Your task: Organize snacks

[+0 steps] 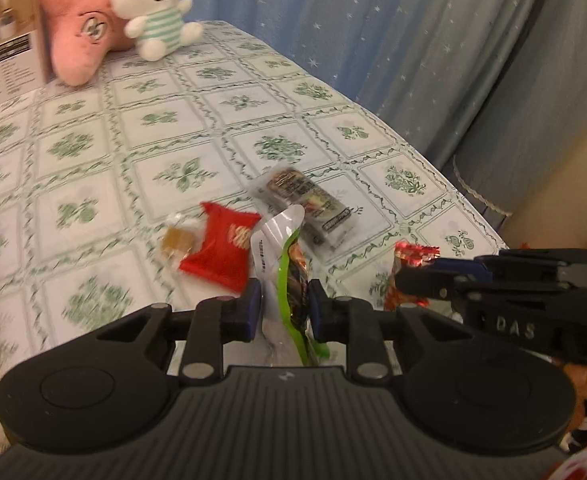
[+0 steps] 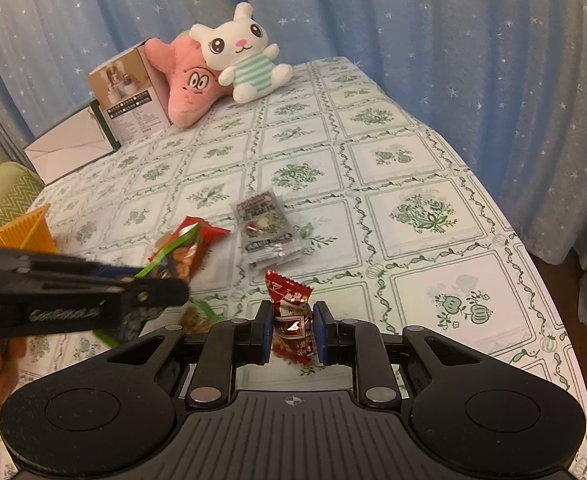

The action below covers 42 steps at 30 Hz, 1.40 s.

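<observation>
- A green packet [image 1: 291, 276] is clamped by the left gripper [image 1: 283, 312].
- A red candy [image 2: 293, 320] is clamped by the right gripper [image 2: 293, 334].
- Step judged: collection; transfer to the orange basket [image 2: 25, 232], left of the candy, is called for.

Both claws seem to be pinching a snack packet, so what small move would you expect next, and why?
Probably carrying both toward the orange basket. The left gripper pinches a green-edged packet, the right gripper a red candy; other snacks lie loose on the tablecloth.

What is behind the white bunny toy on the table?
A pink plush leans behind the white bunny toy, beside a cardboard box. Blue starry curtains hang beyond. The pink plush's right part is hidden.
</observation>
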Motion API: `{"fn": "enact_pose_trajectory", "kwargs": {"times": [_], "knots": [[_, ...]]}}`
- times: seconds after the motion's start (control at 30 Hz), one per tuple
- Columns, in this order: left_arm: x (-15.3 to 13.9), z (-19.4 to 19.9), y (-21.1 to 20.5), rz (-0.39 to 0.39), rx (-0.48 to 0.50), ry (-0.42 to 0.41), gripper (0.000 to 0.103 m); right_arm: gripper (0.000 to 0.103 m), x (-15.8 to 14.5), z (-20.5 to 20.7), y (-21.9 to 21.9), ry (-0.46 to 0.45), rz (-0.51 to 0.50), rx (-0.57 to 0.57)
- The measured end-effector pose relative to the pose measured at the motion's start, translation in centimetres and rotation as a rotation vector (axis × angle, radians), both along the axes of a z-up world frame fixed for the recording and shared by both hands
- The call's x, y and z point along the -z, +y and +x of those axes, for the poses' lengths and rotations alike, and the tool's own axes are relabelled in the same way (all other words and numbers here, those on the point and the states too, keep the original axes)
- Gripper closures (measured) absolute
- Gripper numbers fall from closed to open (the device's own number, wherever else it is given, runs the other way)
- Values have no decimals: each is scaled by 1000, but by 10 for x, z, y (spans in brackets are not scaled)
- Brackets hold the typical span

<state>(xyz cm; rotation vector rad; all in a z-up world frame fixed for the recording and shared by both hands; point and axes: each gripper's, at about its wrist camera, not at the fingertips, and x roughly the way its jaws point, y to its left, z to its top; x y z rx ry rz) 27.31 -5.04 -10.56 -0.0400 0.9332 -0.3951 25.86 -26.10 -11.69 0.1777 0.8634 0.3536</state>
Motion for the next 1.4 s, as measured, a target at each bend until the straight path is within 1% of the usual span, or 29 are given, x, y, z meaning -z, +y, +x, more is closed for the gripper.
{"fn": "enact_pose_trajectory", "kwargs": {"times": [0.23,0.27,0.3,0.33,0.5,0.67,0.73,0.77,0.8,0.83,0.87,0.9,1.23,1.3,1.4], "knots": [[-11,-27,21,-5,-86,4,81,82,-15,-11,15,-6,-4,-32],[-12,-31,24,-9,-94,4,81,86,-17,-13,18,-7,-8,-40],[-14,-34,26,-10,-100,3,81,94,-17,-15,21,-5,-10,-46],[-15,-37,28,-12,-106,3,81,96,-18,-16,23,-3,-11,-48],[-19,-50,34,-21,-120,4,81,96,-19,-22,28,16,-28,-55],[-17,-59,40,-28,-123,9,81,95,-17,-26,32,-15,-76,-67],[-15,-60,42,-32,-125,12,81,94,-15,-25,35,-29,-120,-87],[-15,-61,43,-35,-127,14,81,88,-13,-25,36,-36,-146,-99],[-14,-61,44,-36,-127,15,81,77,-11,-24,37,-40,-159,-112],[-13,-61,45,-36,-128,15,81,69,-9,-24,36,-42,-166,-122],[-12,-61,46,-38,-129,15,81,54,-8,-24,35,-46,-173,-127],[-12,-60,47,-42,-131,16,81,53,-5,-23,34,-52,-177,-133],[-6,-52,44,-64,-134,23,81,53,16,-11,49,-95,-261,-211],[-6,-52,44,-65,-132,24,81,53,18,-8,51,-96,-253,-215],[-6,-53,46,-68,-133,25,81,53,16,-5,50,-68,-186,-216]]}}
